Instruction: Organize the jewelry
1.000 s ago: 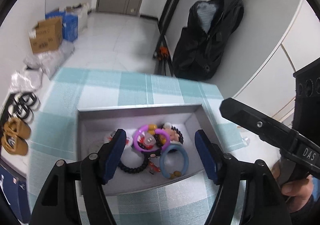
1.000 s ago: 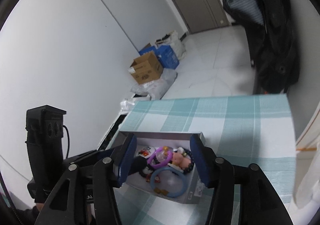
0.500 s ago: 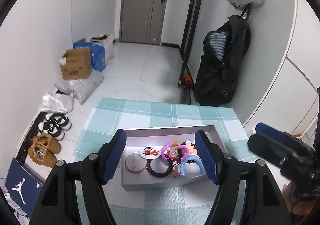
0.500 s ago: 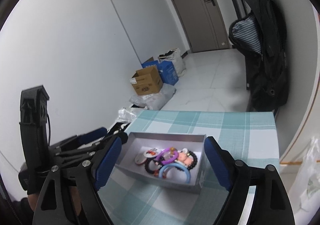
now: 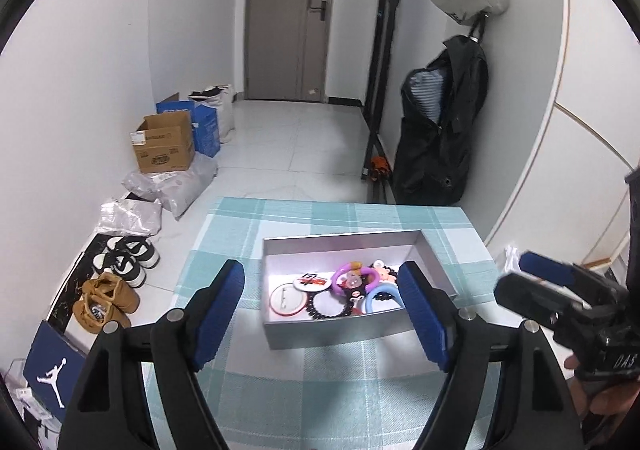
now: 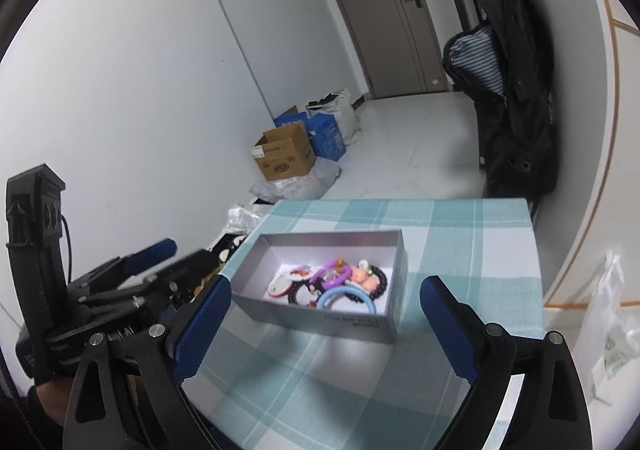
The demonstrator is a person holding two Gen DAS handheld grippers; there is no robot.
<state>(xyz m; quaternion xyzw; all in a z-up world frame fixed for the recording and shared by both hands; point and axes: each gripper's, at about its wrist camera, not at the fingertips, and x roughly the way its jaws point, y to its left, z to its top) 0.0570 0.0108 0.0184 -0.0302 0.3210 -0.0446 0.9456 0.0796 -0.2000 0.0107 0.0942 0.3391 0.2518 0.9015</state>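
A grey open box (image 5: 328,332) (image 6: 320,324) stands on the teal checked tablecloth (image 5: 320,390) (image 6: 360,390). It holds a purple ring (image 5: 354,276) (image 6: 334,276), a light blue ring (image 5: 380,300) (image 6: 346,296), a black bead bracelet (image 5: 330,304), round badges (image 5: 286,300) and a small doll charm (image 6: 362,276). My left gripper (image 5: 320,312) is open and empty, raised in front of the box. My right gripper (image 6: 326,324) is open and empty, also back from the box. Each gripper shows at the edge of the other's view.
The table ends just beyond the box. On the floor to the left are a cardboard box (image 5: 164,148), plastic bags (image 5: 168,186) and shoes (image 5: 108,296). A black bag (image 5: 440,130) hangs at the right wall. A plastic bag (image 6: 612,334) lies right of the table.
Both grippers have pulled up and back from the box, which now looks smaller and further off. Both stay open. The jewelry in the box has not moved.
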